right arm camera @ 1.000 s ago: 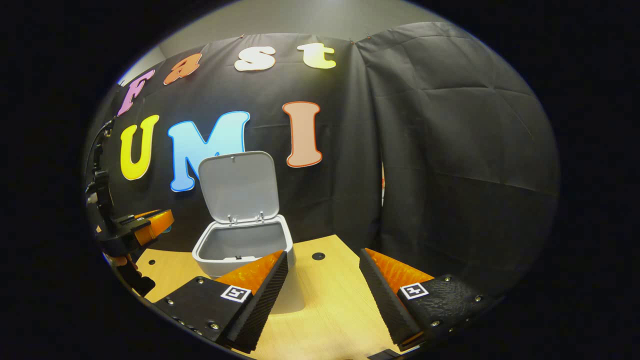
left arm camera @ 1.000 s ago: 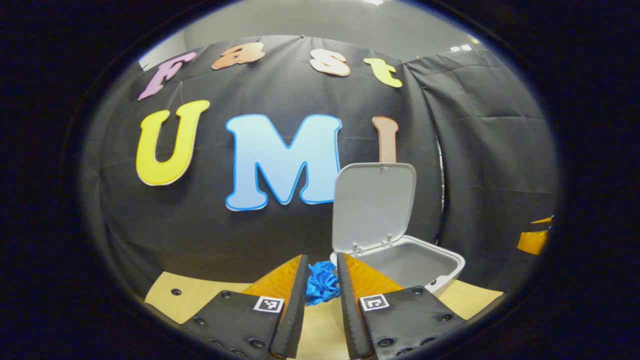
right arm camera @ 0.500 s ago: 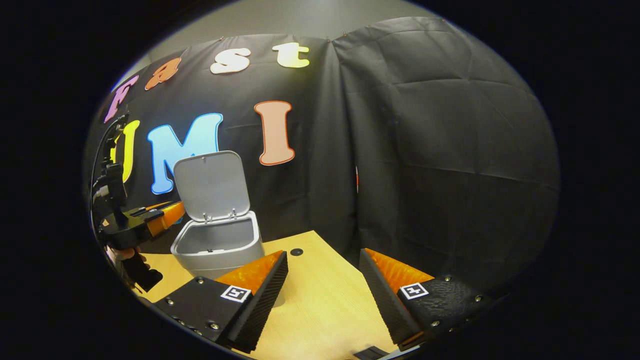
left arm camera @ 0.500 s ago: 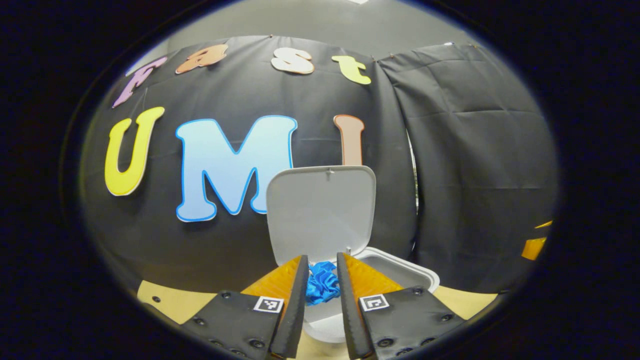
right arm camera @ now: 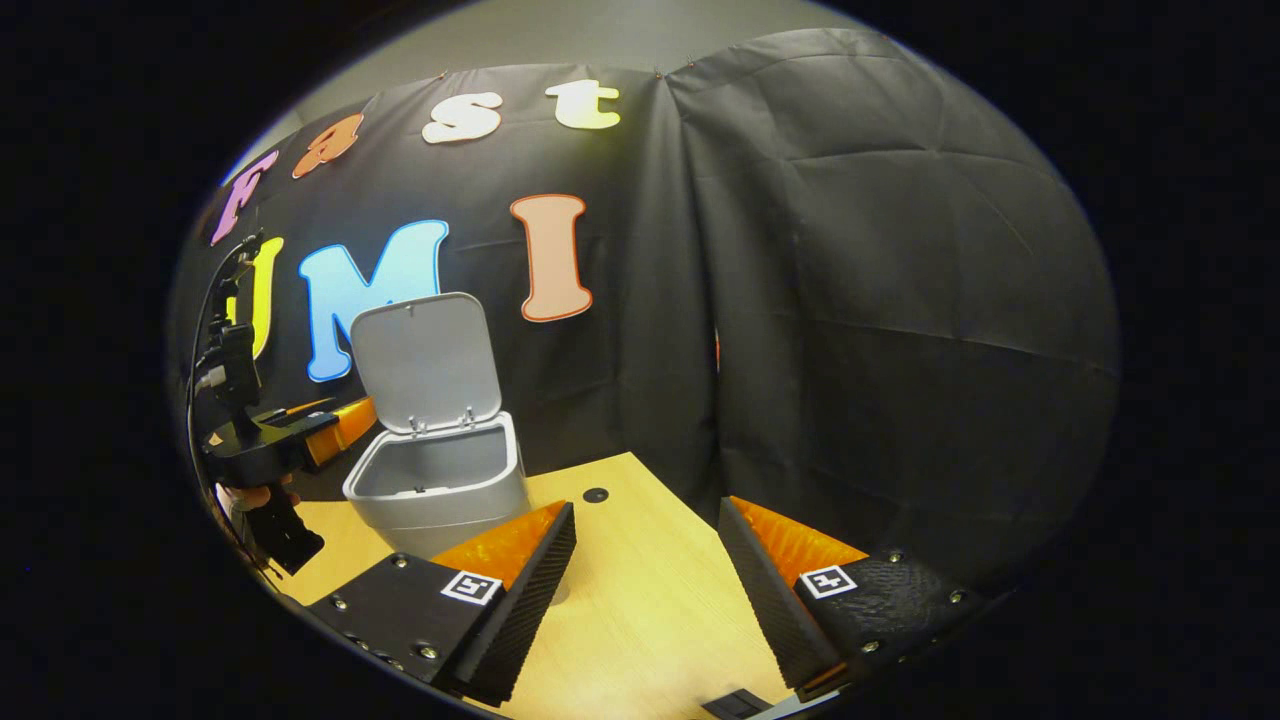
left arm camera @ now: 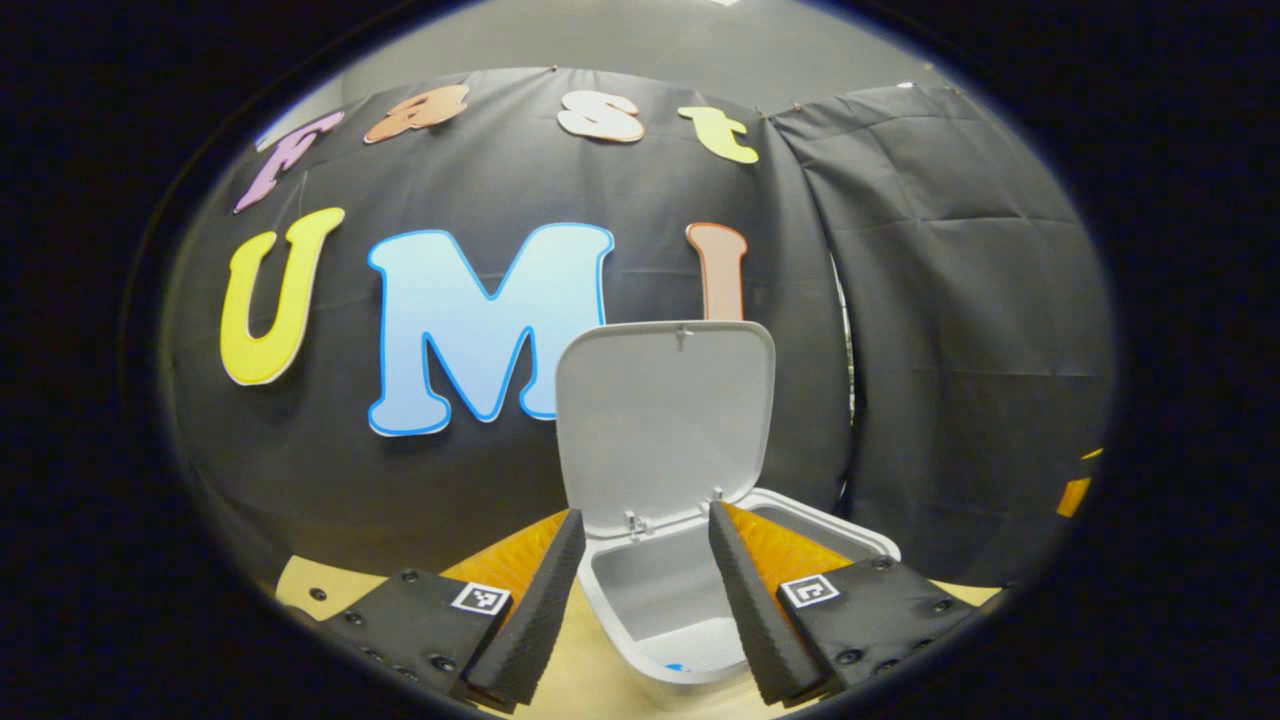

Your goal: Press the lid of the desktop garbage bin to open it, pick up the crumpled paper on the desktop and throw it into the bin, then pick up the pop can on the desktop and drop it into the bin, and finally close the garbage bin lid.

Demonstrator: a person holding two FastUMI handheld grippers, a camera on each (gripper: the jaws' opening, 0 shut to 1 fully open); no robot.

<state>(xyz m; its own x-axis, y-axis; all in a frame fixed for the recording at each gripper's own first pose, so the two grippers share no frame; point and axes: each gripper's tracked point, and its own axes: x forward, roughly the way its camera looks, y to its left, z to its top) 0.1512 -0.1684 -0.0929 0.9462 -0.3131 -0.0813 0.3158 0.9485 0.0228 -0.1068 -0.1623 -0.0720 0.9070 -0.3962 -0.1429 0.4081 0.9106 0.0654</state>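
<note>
left tool spread over open bin, wooden tabletop beneath

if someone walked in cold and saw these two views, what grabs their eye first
The grey desktop garbage bin with its lid standing upright, dead centre of the left gripper view, framed by the left gripper with its jaws spread above the open mouth. A speck of blue, probably the crumpled paper, shows low inside the bin. In the right gripper view, the right gripper hangs open over the bare wooden table.
</note>
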